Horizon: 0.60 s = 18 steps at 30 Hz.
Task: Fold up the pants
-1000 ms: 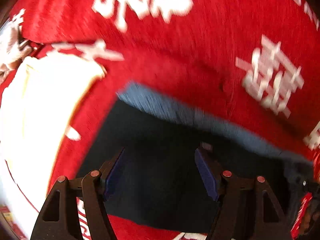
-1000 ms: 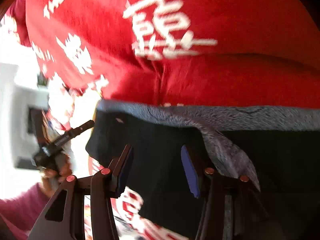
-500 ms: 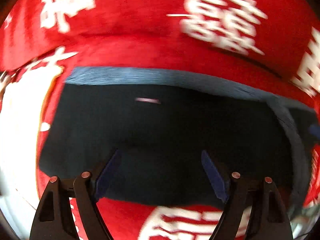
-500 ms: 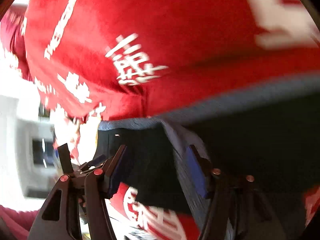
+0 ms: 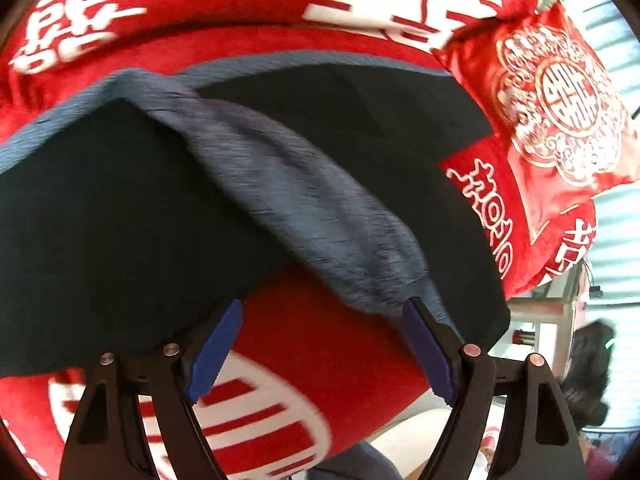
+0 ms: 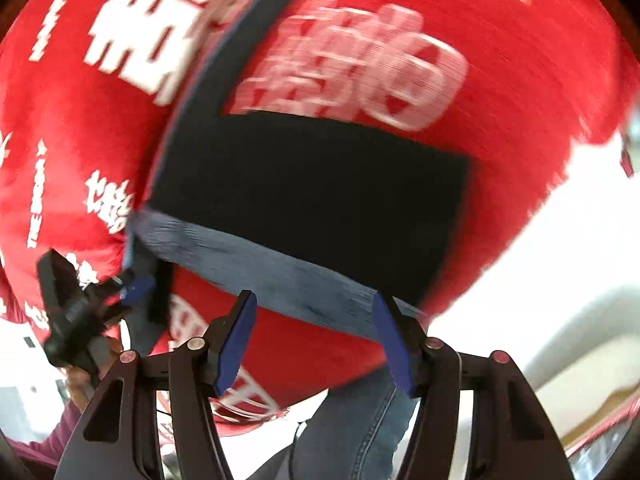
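Observation:
Dark navy pants (image 5: 132, 216) with a grey-blue lining lie on a red blanket (image 5: 240, 8) printed with white characters. In the left wrist view one grey-blue flap (image 5: 312, 208) is turned over across the dark cloth. My left gripper (image 5: 320, 344) is open and empty just in front of the pants' near edge. In the right wrist view the pants (image 6: 320, 200) show a grey-blue band (image 6: 280, 272) along the near edge. My right gripper (image 6: 316, 336) is open and empty just below that band. The left gripper also shows at the left of the right wrist view (image 6: 132, 292).
A red embroidered cushion (image 5: 560, 92) lies at the blanket's right end. The blanket's near edge drops off toward the person's jeans (image 6: 360, 420). A white floor and pale furniture (image 6: 560, 340) lie to the right.
Both grippers have pulled back toward the near edge of the pants. The left view has swung right, bringing the folded flap and the cushion into sight. Both stay open.

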### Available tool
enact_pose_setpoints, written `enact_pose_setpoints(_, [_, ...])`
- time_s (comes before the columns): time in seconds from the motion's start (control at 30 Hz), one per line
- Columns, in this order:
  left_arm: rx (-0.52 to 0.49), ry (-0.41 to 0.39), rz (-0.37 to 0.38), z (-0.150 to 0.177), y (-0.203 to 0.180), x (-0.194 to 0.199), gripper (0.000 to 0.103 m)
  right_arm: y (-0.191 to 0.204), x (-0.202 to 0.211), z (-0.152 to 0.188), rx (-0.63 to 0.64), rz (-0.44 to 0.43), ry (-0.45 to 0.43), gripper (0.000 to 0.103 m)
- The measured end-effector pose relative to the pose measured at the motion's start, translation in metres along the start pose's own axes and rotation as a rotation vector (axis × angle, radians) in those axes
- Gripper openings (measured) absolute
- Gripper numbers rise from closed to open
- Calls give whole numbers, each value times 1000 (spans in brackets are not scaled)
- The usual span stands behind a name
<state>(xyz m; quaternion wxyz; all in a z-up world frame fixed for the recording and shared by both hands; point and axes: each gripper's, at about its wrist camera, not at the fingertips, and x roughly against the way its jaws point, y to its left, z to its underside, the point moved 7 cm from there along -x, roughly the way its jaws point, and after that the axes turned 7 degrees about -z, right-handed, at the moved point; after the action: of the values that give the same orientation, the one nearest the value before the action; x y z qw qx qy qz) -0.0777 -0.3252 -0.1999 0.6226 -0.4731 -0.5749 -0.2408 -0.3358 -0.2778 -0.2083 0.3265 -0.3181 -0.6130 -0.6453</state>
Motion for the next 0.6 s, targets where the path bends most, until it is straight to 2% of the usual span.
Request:
enact_pose_setpoints(0.07, [1,15,-3,0,-5,-15,83,-23,-5,8,-30,14,11,64])
enact_pose_setpoints(0.17, [18,47,-9,2,-4,-34,83,-48,-15,13,-65,-24,37,64])
enact_pose_setpoints(0.23, [31,48,-14,-3,-12,-44,83,-55,-28,12,-56,-87,65,64])
enact_pose_setpoints(0.33, [49,34,-21,-4,-13,-47,89,-55,-42,8,-67,-179,114,62])
enact_pose_setpoints(0.37, [62,35,-32,-4,-12,-48,89,-50,-45,6,-80,-214,127,47])
enact_pose_setpoints(0.4, [68,40,-37,-4,-12,-48,88,-45,-44,4,-86,-244,137,23])
enact_pose_setpoints(0.47, [74,50,-23,-6,-17,-49,67,-32,-34,-2,-78,-266,146,16])
enact_pose_setpoints(0.5, [77,69,1,-8,-21,-51,49,-25,-28,-6,-67,-275,144,16])
enact_pose_setpoints(0.53, [86,87,24,-11,-25,-52,43,-16,-21,-11,-57,-294,142,16])
enact_pose_setpoints(0.6, [100,85,23,-18,-28,-50,43,9,-3,-29,-18,-334,139,16])
